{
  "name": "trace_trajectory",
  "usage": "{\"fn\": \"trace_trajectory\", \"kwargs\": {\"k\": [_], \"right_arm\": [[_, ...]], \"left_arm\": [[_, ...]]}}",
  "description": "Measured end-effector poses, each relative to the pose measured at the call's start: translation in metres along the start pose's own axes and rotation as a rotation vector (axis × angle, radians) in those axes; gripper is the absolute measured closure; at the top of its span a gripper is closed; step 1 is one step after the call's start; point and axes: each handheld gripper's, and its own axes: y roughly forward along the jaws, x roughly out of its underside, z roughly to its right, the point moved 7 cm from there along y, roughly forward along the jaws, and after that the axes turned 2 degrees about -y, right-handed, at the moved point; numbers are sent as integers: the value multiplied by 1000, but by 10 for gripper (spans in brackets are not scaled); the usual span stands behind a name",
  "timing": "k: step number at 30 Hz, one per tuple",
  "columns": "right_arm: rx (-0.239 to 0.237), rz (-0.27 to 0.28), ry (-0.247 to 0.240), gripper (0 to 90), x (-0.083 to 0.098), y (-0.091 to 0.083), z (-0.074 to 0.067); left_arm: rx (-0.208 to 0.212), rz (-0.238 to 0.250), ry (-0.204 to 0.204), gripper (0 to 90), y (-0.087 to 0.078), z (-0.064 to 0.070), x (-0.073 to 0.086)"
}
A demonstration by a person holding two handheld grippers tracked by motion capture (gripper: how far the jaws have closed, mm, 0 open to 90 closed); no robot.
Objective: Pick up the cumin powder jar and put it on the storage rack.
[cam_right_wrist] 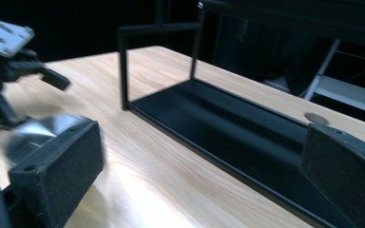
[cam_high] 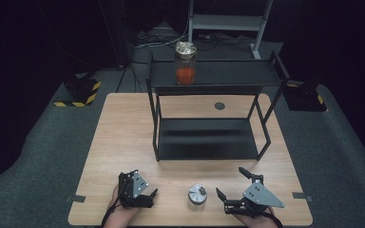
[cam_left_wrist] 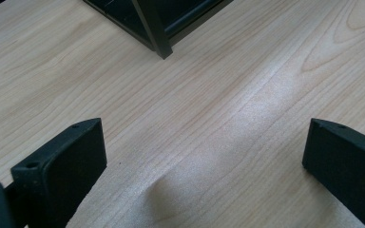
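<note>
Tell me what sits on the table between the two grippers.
In the high view, a small silver can stands on the table between the left gripper and the right gripper, touching neither.

We see small silver tin [cam_high: 197, 194], round, standing upright on near edge of wooden table [cam_high: 123, 128], shiny top facing up. We note it between both grippers, touching neither; blurred in right gripper view.

Table [cam_high: 123, 137]: pale wood grain, smooth, satin sheen. Can [cam_high: 197, 194] between the grippers: shiny bare metal. Rack [cam_high: 209, 142] beyond them: matt black metal. Jar [cam_high: 186, 63] on the rack's top: clear glass. Jaw pads: matt black, finely grained.
</note>
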Motion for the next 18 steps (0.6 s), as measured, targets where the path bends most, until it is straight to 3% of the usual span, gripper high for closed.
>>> {"fn": "trace_trajectory", "kwargs": {"k": [9, 18], "right_arm": [[-78, 31, 11, 0, -6, 6, -14], [-147, 13, -1, 0, -4, 21, -34]], "left_arm": [[5, 5, -4, 10, -1, -1, 1], [6, 11, -2, 10, -1, -1, 1]]}}
